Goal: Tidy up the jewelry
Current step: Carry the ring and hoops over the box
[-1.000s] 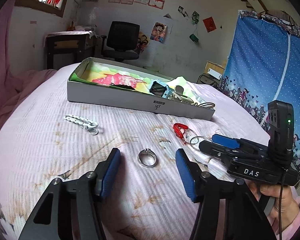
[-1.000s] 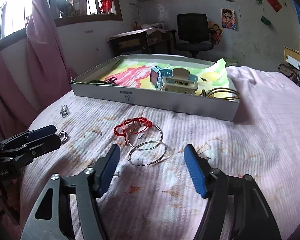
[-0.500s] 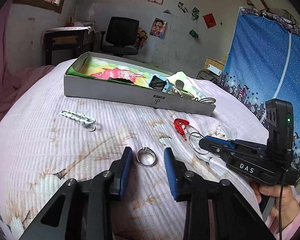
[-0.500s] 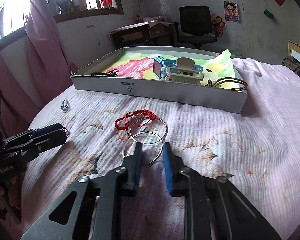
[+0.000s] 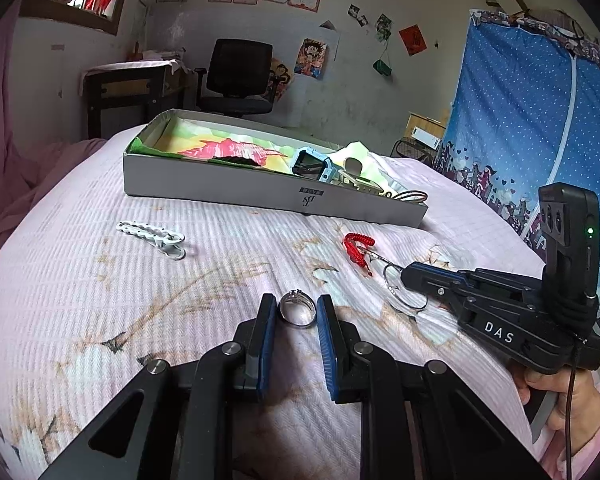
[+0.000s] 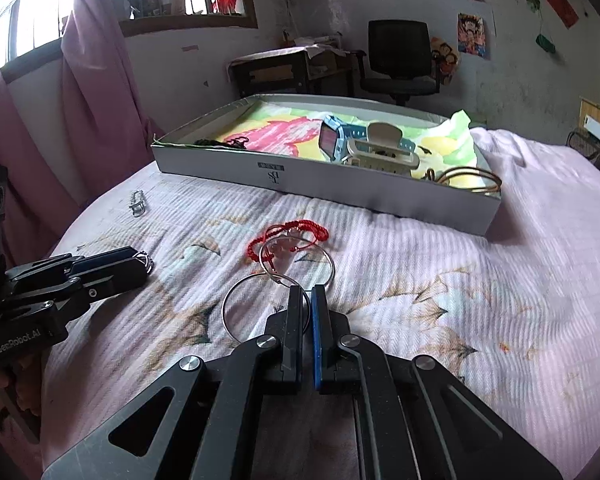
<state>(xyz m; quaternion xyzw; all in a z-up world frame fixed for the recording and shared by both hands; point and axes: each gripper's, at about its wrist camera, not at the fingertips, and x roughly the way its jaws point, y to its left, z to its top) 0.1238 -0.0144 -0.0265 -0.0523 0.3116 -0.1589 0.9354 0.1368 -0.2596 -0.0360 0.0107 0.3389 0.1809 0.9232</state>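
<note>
A silver ring [image 5: 300, 323] with a small stone lies on the pink bedsheet. My left gripper [image 5: 296, 298] has it between its blue pads. The jaws are closing and both pads touch the ring's sides. My right gripper [image 6: 305, 289] is shut on the rim of a thin silver bangle [image 6: 225, 308]. That bangle overlaps a second hoop [image 6: 332, 268] and a red cord bracelet [image 6: 288, 228]. In the left wrist view the right gripper [image 5: 406, 276] sits low at the right, pinching the bangle [image 5: 388, 288]. The grey jewelry box [image 5: 228, 188] stands behind them.
The box [image 6: 340, 188] holds a blue watch [image 6: 332, 140], a cream hair claw [image 6: 380, 148] and brown hoops [image 6: 472, 178]. A white clip [image 5: 152, 234] lies on the sheet at the left. Beyond the bed are an office chair, a desk and a blue fabric wardrobe.
Both grippers went from wide open to closed in: the left around the ring, the right onto the bangle's rim. Neither hand shifted noticeably.
</note>
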